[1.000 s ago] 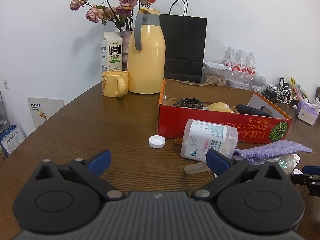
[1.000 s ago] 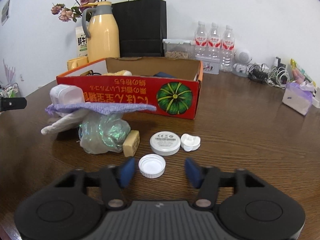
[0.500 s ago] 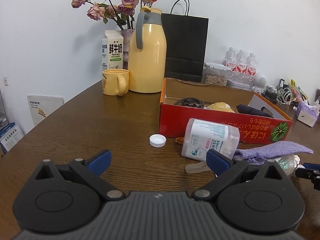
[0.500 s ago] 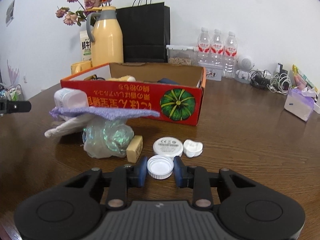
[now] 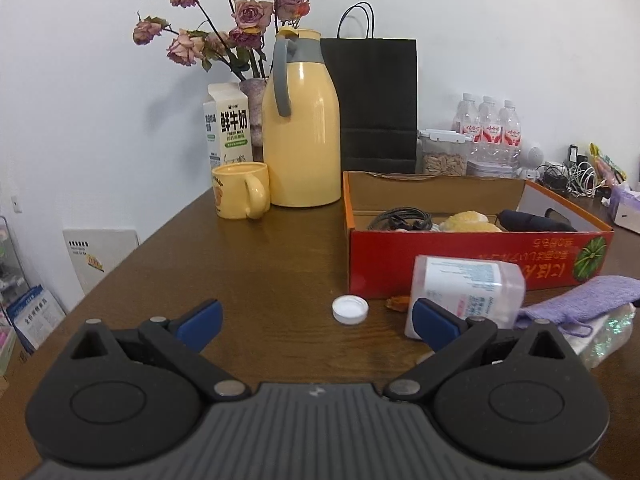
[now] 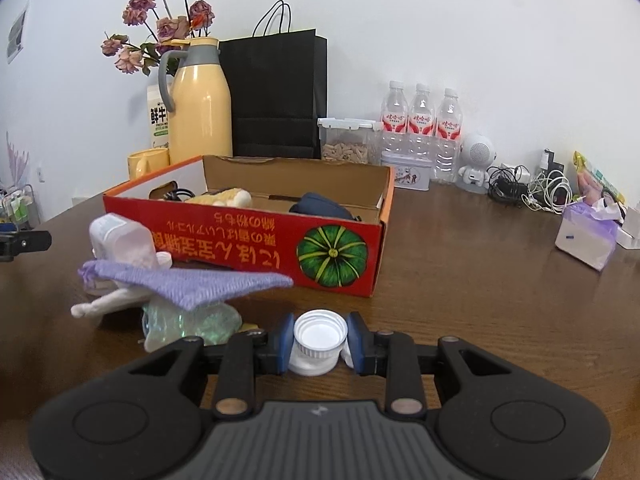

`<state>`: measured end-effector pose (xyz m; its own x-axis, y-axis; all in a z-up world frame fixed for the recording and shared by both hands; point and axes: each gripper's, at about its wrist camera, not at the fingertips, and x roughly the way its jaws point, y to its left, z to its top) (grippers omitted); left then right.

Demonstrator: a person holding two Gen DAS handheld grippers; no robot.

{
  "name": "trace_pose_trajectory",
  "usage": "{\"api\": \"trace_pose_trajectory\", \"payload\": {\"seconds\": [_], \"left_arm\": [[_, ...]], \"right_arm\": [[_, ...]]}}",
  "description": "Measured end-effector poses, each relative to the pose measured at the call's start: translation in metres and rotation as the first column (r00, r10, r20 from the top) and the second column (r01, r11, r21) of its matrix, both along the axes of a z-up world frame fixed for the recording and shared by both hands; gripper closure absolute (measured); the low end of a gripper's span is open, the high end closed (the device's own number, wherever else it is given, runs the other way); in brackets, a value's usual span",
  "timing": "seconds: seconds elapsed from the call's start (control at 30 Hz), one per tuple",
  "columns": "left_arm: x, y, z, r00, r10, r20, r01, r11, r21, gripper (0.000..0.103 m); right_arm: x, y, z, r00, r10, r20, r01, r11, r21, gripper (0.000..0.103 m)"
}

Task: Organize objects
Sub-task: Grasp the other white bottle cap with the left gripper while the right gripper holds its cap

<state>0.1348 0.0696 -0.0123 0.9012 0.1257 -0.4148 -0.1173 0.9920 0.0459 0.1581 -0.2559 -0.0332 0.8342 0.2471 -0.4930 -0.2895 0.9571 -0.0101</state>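
My right gripper [image 6: 319,338] is shut on a white ribbed bottle cap [image 6: 320,333], held a little above the brown table, with another white round thing partly hidden under it. Beyond it stands the red cardboard box [image 6: 244,236] with a green pumpkin print, holding a cable, a yellow thing and a dark pouch. Left of the cap lie a purple cloth [image 6: 188,280], a shiny plastic bag [image 6: 192,320] and a clear tub on its side [image 6: 120,240]. My left gripper [image 5: 316,318] stands open over the table; a second white cap [image 5: 350,309] lies just beyond its fingers, beside the tub [image 5: 464,292].
At the back stand a yellow jug [image 5: 300,136], a yellow mug [image 5: 240,190], a milk carton [image 5: 228,128], dried roses, a black paper bag [image 6: 276,96], three water bottles [image 6: 420,120] and a seed jar. Cables and a tissue pack [image 6: 588,236] sit at the right.
My right gripper closed on the white cap and lifted it off the table, nearer the red box. The left gripper stayed open and barely moved.
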Motion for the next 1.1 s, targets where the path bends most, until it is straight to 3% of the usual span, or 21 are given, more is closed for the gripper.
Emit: {"api": "trace_pose_trajectory", "payload": {"seconds": [0.27, 0.53, 0.8, 0.87, 0.97, 1.03, 1.1], "left_arm": [[0.032, 0.007, -0.004, 0.999, 0.019, -0.04, -0.018, 1.0, 0.016, 0.0], [0.073, 0.007, -0.018, 0.987, 0.005, -0.162, 0.0, 1.0, 0.031, 0.003], [0.089, 0.008, -0.025, 0.985, 0.011, -0.171, -0.006, 1.0, 0.027, 0.004], [0.093, 0.008, -0.026, 0.983, -0.007, -0.183, 0.009, 1.0, 0.014, 0.014], [0.095, 0.008, -0.031, 0.977, -0.036, -0.212, 0.036, 0.999, -0.006, 0.044], [0.093, 0.008, -0.031, 0.975, -0.063, -0.212, 0.058, 0.998, -0.032, 0.071], [0.091, 0.006, -0.031, 0.976, -0.073, -0.206, 0.067, 0.997, -0.035, 0.074]], "right_arm": [[0.016, 0.005, 0.001, 1.0, -0.005, 0.009, 0.004, 1.0, 0.016, 0.076], [0.022, 0.002, -0.004, 1.0, -0.021, 0.01, 0.021, 0.999, 0.034, 0.076], [0.023, 0.002, -0.007, 1.0, -0.028, 0.012, 0.028, 0.999, 0.038, 0.076], [0.023, 0.002, -0.007, 1.0, -0.028, 0.011, 0.027, 0.999, 0.038, 0.076], [0.023, 0.002, -0.007, 1.0, -0.028, 0.013, 0.027, 0.999, 0.038, 0.076], [0.024, 0.002, -0.007, 1.0, -0.027, 0.012, 0.026, 0.999, 0.036, 0.076], [0.024, 0.002, -0.008, 1.0, -0.025, 0.012, 0.024, 0.999, 0.035, 0.076]]}}
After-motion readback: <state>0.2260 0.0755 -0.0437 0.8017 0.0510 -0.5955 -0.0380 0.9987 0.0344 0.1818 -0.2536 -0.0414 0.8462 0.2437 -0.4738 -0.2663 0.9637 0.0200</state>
